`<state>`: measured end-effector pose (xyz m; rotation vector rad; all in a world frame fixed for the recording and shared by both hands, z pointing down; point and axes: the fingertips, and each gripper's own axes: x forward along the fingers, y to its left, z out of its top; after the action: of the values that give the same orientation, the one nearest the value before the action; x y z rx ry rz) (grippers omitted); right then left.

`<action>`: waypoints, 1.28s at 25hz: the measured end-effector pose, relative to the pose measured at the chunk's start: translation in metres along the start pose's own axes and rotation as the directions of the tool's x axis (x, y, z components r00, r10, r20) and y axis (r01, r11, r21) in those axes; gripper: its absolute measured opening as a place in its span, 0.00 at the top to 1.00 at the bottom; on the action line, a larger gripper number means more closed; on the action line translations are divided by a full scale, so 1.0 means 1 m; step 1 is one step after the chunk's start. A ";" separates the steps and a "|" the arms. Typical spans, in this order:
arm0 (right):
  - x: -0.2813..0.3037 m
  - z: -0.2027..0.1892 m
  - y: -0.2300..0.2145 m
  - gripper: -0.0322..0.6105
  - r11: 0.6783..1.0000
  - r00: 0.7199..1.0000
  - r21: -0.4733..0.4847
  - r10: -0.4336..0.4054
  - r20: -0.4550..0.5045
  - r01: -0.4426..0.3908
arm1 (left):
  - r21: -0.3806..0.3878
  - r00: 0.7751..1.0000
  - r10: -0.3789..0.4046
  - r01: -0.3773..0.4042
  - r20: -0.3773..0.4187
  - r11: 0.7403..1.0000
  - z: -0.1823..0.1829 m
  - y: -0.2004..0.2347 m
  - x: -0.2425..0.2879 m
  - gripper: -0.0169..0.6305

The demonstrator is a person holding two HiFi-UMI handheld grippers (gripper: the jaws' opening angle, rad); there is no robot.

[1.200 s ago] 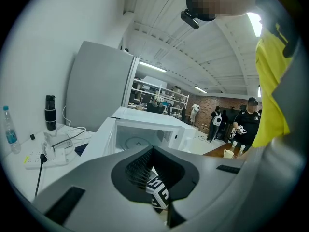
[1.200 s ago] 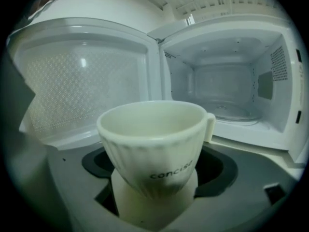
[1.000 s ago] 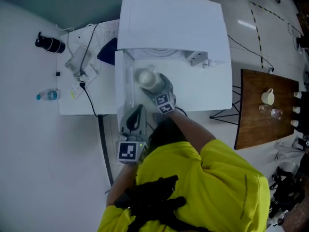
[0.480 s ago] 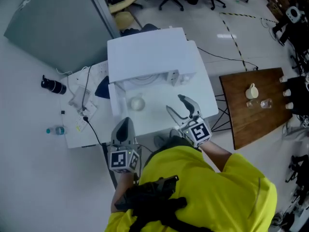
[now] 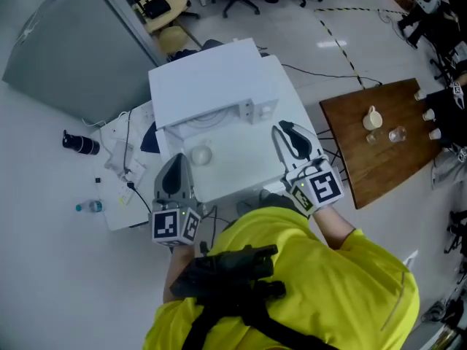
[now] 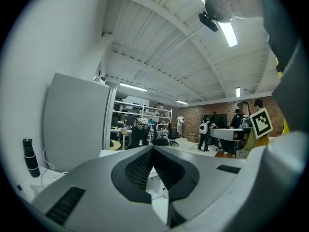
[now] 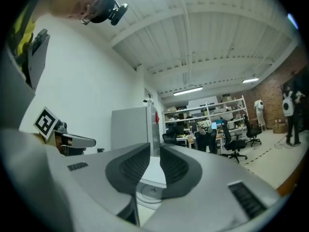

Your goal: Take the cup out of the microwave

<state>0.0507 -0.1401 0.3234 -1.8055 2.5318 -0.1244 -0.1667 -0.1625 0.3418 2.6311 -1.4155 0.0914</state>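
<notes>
White table (image 5: 252,168) on a pale workshop floor, white microwave (image 5: 208,86) at its far side. Cup (image 5: 201,154) standing on the tabletop just near of it. Left gripper (image 5: 176,163) pressed together, empty. Right gripper (image 5: 290,133) closing on nothing, well right of the cup.

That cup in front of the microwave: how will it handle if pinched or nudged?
The cup looks small and pale, so probably light; a nudge may slide it on the smooth white surface. Its round walls could slip in a pinch; material unclear.
</notes>
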 end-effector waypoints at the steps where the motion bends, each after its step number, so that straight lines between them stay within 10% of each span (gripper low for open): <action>1: -0.002 0.004 -0.003 0.85 1.000 1.000 -0.011 -0.009 0.002 0.009 | 0.002 1.000 -0.004 0.004 0.001 1.000 0.002 -0.001 0.002 0.98; 32: -0.003 -0.006 0.019 0.95 0.997 0.995 -0.022 0.075 -0.059 -0.076 | -0.004 1.000 0.026 -0.026 0.000 1.000 -0.006 -0.012 -0.020 0.98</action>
<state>0.0337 -0.1310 0.3278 -1.7363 2.6485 -0.1467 -0.1677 -0.1382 0.3438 2.6102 -1.4487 0.0914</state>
